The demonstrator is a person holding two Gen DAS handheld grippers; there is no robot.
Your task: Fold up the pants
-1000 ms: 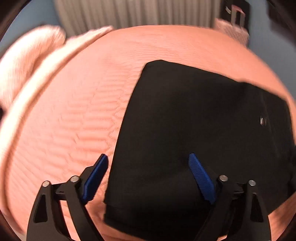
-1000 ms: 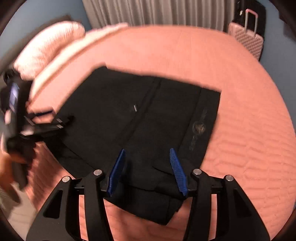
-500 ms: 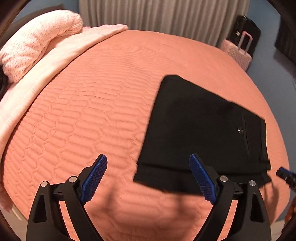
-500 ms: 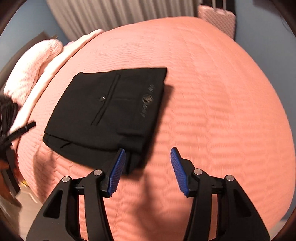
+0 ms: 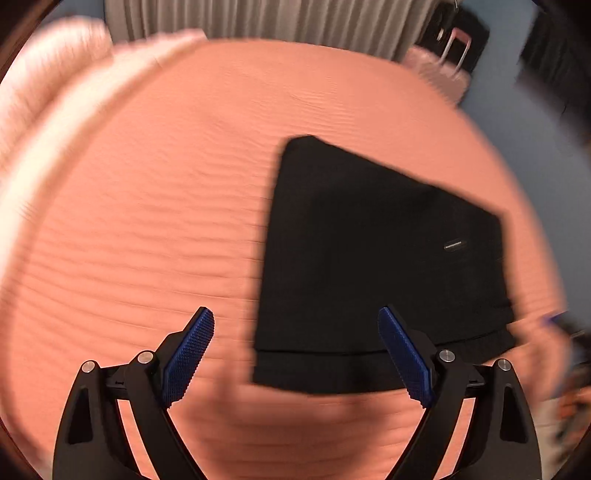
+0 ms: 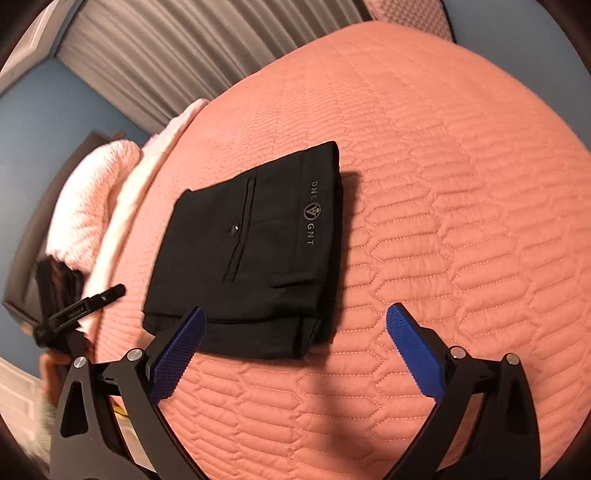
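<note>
The black pants (image 5: 373, 258) lie folded into a flat rectangle on the salmon quilted bedspread (image 5: 147, 221). In the right wrist view the pants (image 6: 258, 251) show a back pocket and a printed waistband logo. My left gripper (image 5: 295, 350) is open and empty, held above the bed near the pants' near left corner. My right gripper (image 6: 295, 350) is open and empty, above the bedspread (image 6: 443, 221) just off the pants' near right corner. The left gripper's fingers (image 6: 85, 306) also show at the left edge of the right wrist view. The left wrist view is motion-blurred.
Pink pillows (image 6: 92, 199) and a folded pale blanket (image 6: 125, 206) lie along the left side of the bed. A pink suitcase (image 5: 439, 70) stands by grey curtains (image 5: 258, 18) at the far end. Blue walls surround the bed.
Both grippers have pulled back from the pants, which lie released and folded. The right gripper has opened wider and swung right; the left view has shifted and blurred.
</note>
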